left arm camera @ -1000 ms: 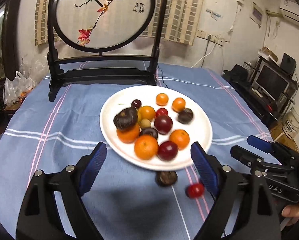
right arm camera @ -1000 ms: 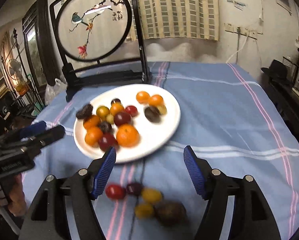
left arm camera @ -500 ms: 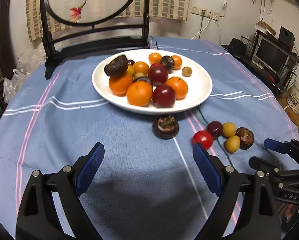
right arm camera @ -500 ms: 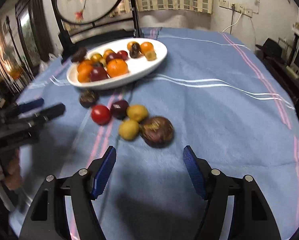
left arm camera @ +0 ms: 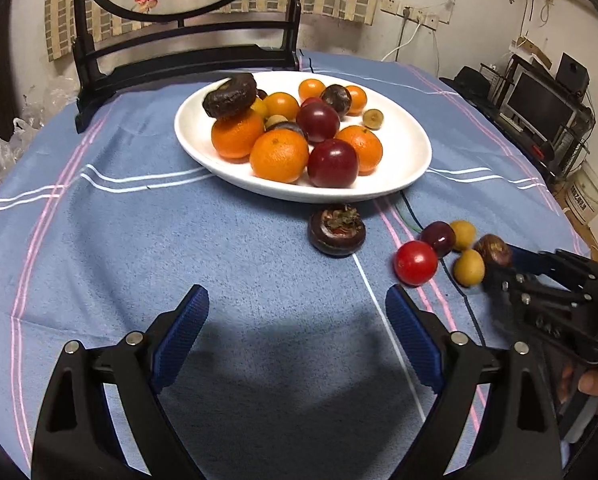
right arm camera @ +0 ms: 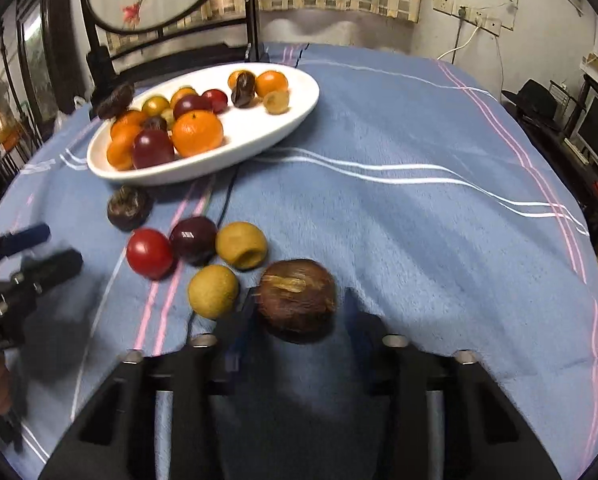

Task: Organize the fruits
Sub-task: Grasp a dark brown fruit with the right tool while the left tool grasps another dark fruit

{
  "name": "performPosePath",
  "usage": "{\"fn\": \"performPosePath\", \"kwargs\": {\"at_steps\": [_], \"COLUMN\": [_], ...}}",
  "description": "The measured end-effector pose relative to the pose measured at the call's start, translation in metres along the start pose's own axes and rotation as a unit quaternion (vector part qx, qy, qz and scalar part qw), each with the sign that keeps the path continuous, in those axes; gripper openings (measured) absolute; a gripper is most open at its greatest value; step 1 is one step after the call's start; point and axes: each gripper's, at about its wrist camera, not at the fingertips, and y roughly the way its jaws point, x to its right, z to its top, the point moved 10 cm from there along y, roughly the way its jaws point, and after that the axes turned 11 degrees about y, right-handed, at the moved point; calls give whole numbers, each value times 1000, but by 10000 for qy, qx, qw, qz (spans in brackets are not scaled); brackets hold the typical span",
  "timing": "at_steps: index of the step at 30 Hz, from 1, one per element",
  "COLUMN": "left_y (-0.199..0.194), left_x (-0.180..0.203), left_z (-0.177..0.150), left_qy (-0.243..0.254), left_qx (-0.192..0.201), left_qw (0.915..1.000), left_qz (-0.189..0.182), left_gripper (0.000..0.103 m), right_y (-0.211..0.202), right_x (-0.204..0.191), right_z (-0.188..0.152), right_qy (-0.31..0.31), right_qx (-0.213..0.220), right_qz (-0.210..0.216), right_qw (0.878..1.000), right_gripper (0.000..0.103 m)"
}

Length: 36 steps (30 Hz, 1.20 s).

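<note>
Both hand-held grippers had sunk toward the bench since a second before. The right hand-held gripper was closing around the brown fruit, its blurred jaws flanking it; whether the pads already pressed I could not tell. That fruit, round with a dull, scuffed rind, lay at five o'clock from the white plate, nearest of the strays, likely why it was picked first. The left hand-held gripper hung released over bare blue cloth. On the glossy plate sat dimpled oranges and smooth dark plums.
</note>
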Motion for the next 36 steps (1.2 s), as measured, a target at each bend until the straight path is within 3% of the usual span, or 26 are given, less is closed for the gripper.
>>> {"fn": "performPosePath", "kwargs": {"at_steps": [7,12,17,25,29,30,36], "left_y": [4,9,21,45,52,52,31], "left_x": [8,9,8,19,17,19,20], "left_z": [-4,-3,3,29,37,37,27], "left_qy": [-50,-142,-449,-134,-41,58,141], "left_qx": [-76,-146,-337,-357,-423,-417,-389], "left_qw": [9996,9995,9979,9993,9987,9988,9991], "left_qz": [-270,-235,-319,-2,269,260,52], "left_gripper": [88,87,77,67,49,39,39], "right_y": [-25,-34,-44,-53,-51,-51,-50], "right_x": [8,5,-1,-3,4,6,7], "right_z": [11,9,9,10,13,13,14], "right_qy": [514,514,432,407,483,509,480], "right_qx": [436,522,612,697,735,735,817], "right_qz": [348,531,747,884,799,783,709], "right_qw": [9971,9959,9944,9928,9929,9929,9930], "right_gripper": [40,40,40,40,40,40,40]}}
